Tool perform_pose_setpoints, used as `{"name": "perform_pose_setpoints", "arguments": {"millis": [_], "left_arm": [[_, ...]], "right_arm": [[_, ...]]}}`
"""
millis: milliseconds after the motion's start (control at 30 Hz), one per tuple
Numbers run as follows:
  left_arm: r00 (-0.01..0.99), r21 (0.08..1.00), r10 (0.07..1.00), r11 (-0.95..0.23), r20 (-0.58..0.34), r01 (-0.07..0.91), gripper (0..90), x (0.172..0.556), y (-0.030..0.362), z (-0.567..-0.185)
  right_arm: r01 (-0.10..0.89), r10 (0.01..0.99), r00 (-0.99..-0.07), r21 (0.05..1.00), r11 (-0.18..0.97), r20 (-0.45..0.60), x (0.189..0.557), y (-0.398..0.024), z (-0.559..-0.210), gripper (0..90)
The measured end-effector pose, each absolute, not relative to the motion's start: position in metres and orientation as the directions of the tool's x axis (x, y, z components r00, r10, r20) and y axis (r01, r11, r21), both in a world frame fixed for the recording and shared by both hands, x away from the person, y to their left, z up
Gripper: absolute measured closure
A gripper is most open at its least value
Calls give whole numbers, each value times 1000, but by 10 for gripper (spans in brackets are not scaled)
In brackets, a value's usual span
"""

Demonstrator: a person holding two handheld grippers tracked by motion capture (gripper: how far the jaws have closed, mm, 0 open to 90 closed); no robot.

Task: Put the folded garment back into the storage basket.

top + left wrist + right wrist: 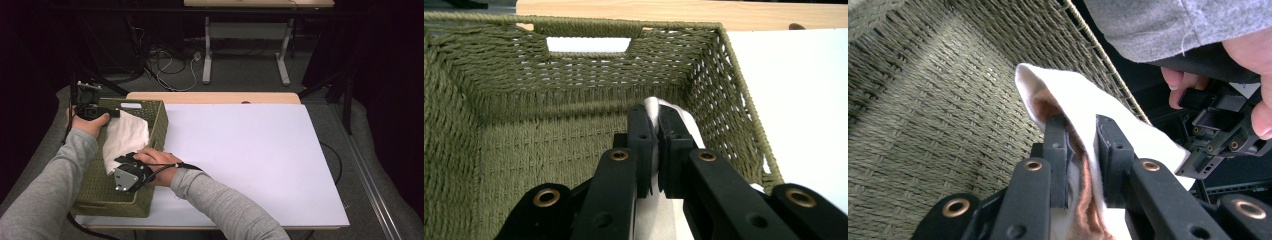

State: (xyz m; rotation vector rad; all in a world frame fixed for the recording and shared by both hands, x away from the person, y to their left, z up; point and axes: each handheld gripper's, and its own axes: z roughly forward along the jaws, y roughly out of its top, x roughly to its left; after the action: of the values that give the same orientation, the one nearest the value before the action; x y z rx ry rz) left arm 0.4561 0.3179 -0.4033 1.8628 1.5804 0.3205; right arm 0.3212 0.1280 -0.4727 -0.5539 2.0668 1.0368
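Presently: one white cloth (125,137), slung over the open top of a green woven basket (95,192) at the near-left corner of the white table (250,150).

Right gripper (129,161): nearer the person, at the cloth's near end; jaws clamped on a fold of it. The right gripper view shows the fabric (1083,110) bunched between the black pads, a brownish inner face showing, the basket's woven floor (923,125) below and apart from it.

Left gripper (107,114): farther, at the cloth's far end; jaws pressed together on a thin edge of cloth (655,107), as seen in the left gripper view.

Long axis of cloth: near to far along the basket, stretched between the two grips, lying above the interior rather than on the floor.

Governing relation, as a judgement: the cloth lies straight below and between both sets of fingers, so lowering both hands together should lay it flat inside; neither hand is better placed.

View notes: the left gripper view gives the far wall with its handle slot (588,44); the high view gives the whole span of cloth; the right gripper view gives the left gripper (1220,132) in its hand.
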Motion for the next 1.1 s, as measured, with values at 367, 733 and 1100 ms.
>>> {"name": "perform_pose_setpoints", "arguments": {"millis": [367, 733, 1100], "left_arm": [[197, 608, 955, -22, -223, 794, 862, 465, 327, -413], [177, 597, 960, -13, -216, 802, 862, 469, 331, -420], [145, 588, 965, 13, -220, 809, 862, 467, 339, -425]], "right_arm": [[-632, -56, -648, 495, 596, -760, 326, 131, -476, 771], [-629, -67, -657, 497, 598, -751, 326, 136, -476, 771], [-630, -79, -662, 496, 598, -745, 325, 143, -476, 771]]}}
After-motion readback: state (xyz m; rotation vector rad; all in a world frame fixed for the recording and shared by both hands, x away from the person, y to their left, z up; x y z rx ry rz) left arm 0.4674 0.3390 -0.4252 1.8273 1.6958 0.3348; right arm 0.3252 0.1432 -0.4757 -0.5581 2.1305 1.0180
